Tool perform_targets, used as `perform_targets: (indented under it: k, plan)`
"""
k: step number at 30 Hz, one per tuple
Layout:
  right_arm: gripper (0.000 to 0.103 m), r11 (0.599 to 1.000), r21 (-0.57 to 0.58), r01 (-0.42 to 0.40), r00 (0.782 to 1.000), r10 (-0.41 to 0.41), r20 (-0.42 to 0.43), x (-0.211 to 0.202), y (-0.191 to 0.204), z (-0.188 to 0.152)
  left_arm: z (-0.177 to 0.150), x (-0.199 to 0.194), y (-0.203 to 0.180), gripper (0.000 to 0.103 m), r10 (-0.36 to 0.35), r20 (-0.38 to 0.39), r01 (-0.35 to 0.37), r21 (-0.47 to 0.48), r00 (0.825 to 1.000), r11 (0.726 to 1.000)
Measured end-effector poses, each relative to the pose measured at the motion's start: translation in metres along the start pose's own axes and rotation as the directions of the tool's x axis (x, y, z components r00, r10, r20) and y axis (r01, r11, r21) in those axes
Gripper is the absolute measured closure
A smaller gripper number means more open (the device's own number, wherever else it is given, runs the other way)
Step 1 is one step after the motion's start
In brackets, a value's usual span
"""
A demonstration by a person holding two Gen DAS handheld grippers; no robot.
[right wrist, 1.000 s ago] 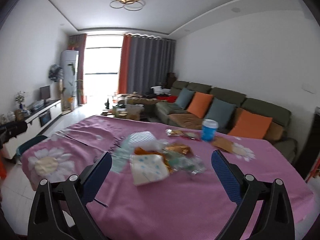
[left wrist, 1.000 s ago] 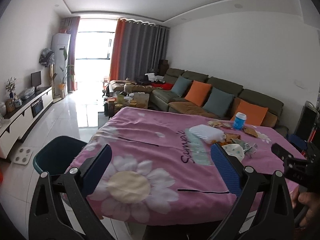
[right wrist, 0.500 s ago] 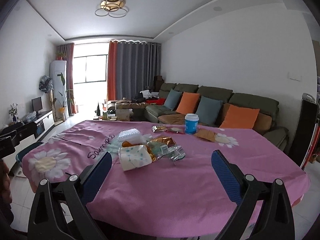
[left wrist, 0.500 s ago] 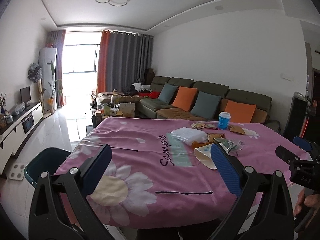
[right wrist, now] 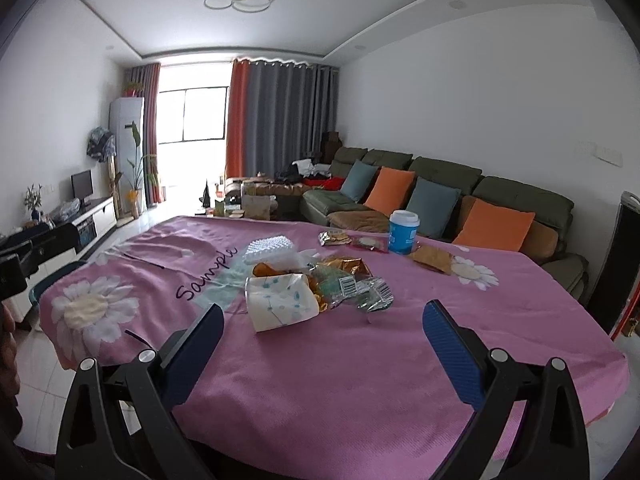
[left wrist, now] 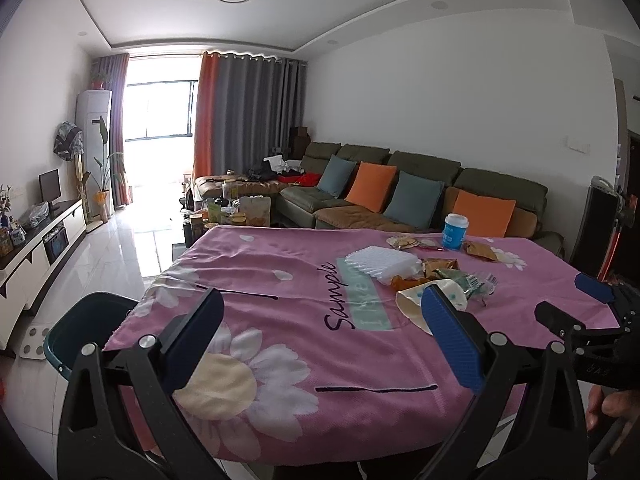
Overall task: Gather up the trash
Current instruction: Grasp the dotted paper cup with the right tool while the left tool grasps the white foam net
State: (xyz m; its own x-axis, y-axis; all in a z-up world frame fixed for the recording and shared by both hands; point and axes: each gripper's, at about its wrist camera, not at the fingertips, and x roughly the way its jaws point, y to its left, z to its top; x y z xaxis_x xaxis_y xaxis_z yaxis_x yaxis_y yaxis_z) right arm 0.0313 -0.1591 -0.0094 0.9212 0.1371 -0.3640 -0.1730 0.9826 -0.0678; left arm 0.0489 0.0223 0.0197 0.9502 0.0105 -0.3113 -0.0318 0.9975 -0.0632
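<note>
Plainly, both pairs of tongs are hanging spread wide and gripping nothing above the near edge of the surface [right wrist: 360, 380], which is wearing a pink woven cloth [left wrist: 280, 312] printed with white daisies and the word "Sample". Only the left wrist view is showing the dark teal plastic bin [left wrist: 80, 328] standing on the tiled floor just beside the surface's left corner, along with the right tongs [left wrist: 576, 308] reaching in from the right and part of a hand [left wrist: 612, 408] beneath them. The right wrist view, looking between the right tongs' blue pads, is giving the clearer sight of the trash: a loose heap lying near the middle of the surface. At its front a crumpled white paper wrapper with pale blue dots [right wrist: 282, 302] is lying half open, touching crinkled gold and green foil packets [right wrist: 344, 276] and a shiny clear film with a barcode [right wrist: 368, 292]. Behind them a white bubbled plastic tray [right wrist: 270, 250] is resting. Toward the far edge, a blue paper cup with a white lid [right wrist: 403, 232] is standing upright, with flat snack packets [right wrist: 352, 240] beside it and a brown paper scrap [right wrist: 434, 258] near it. The left tongs [left wrist: 320, 316] are pointing across the daisy corner.
</note>
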Motion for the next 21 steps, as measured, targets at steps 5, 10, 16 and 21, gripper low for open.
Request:
perform_targets:
  k: [5, 10, 16, 21]
  plan:
    - [0.007, 0.999, -0.028, -0.018, 0.999, 0.017, -0.037, 0.024, 0.004, 0.004, 0.006, 0.025, 0.002, 0.006, -0.004, -0.028, 0.004, 0.006, 1.0, 1.0]
    - [0.007, 0.998, -0.056, -0.042, 0.996, 0.037, -0.078, 0.053, 0.009, 0.009, 0.015, 0.056, -0.002, 0.006, -0.012, -0.051, 0.013, 0.02, 0.999, 1.0]
    - [0.007, 0.994, -0.079, -0.077, 0.99, 0.066, -0.128, 0.085, 0.017, 0.013, 0.026, 0.1, -0.009, 0.006, -0.036, -0.087, 0.038, 0.03, 0.996, 0.999]
    - [0.007, 0.989, -0.104, -0.11, 0.982, 0.092, -0.164, 0.11, 0.025, 0.016, 0.033, 0.138, -0.015, 0.006, -0.064, -0.123, 0.069, 0.038, 0.99, 0.997]
